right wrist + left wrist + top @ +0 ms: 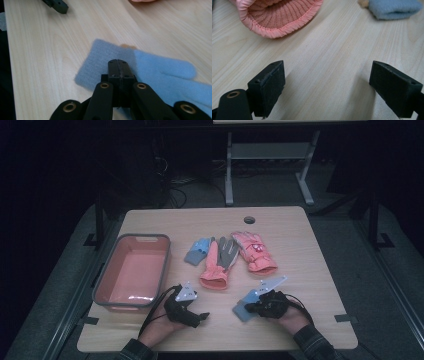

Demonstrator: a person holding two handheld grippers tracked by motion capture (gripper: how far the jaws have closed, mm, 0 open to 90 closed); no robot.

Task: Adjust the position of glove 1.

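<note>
A light blue knit glove (239, 311) (160, 70) lies at the table's front right, and my right gripper (249, 308) (117, 65) is shut on its cuff end, jaws pressed together over the fabric. The glove's fingers trail away to the right in the right gripper view. My left gripper (199, 318) (328, 87) stands open, low over bare wood, with nothing between its jaws. Just ahead of it lies the ribbed cuff of a pink and grey glove (218, 262) (279, 17). The held blue glove (394, 8) shows at the top right of the left gripper view.
A pink basket with a grey rim (167, 260) stands at the left. A second blue glove (197, 251) and a pink patterned glove (255, 251) lie mid-table. The far edge has a cable hole (249, 219). One left jaw (56, 5) shows in the right gripper view.
</note>
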